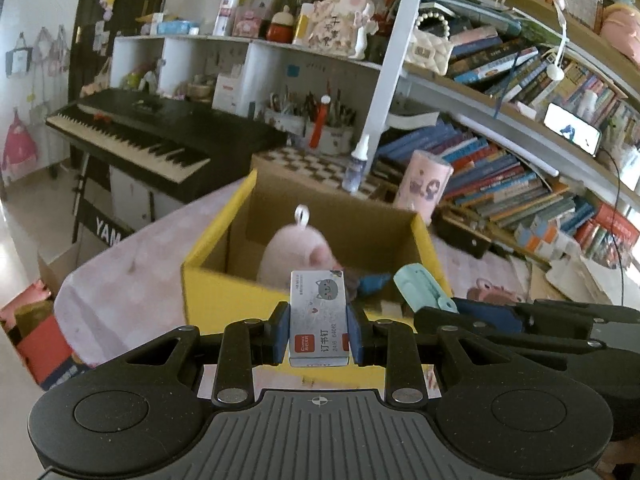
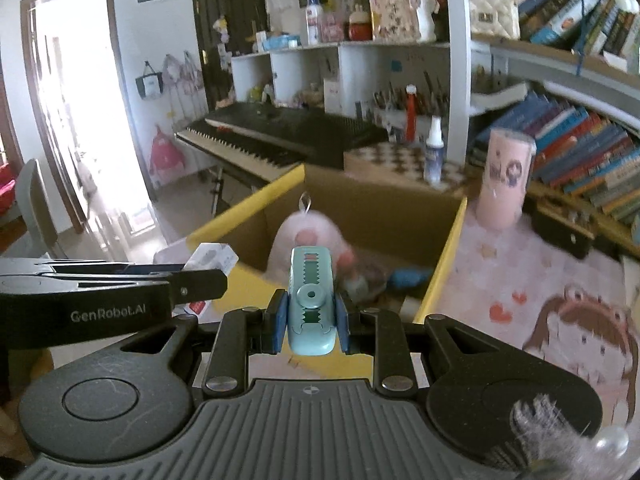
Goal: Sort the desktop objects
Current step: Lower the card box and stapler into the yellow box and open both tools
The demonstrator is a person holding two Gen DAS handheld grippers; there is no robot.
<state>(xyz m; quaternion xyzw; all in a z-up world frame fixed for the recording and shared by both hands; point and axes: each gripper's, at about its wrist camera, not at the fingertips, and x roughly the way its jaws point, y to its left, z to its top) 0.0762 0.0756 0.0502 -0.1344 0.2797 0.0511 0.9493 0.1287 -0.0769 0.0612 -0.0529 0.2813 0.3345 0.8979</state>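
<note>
**Two items in hand, both over the box's near edge**

Two grips confirmed. Left gripper (image 1: 319,322): jaws pinch a small silver-grey cardboard box of staples (image 1: 318,316) by its long sides; it is printed with a grey cat, a red logo patch and "订书钉". Right gripper (image 2: 311,316): jaws pinch a pale mint-green plastic stapler-like tool (image 2: 311,300) across its flanks.

Both are held just short of the open yellow-edged cardboard box (image 1: 224,300) on the pink-clothed counter (image 1: 120,272). Inside lies a pink plush toy with a white hanging loop (image 1: 296,252).

Handling, judged: staple box light, but thin card would crush under hard squeeze; side grip near mid-length suits. Mint tool rigid, smooth, likely slippery; flat flanks are the best hold.

Legible: "GenRobot.AI" on the left gripper as seen from the right wrist; "YAM…" on the black keyboard (image 1: 132,136) at far left.
</note>
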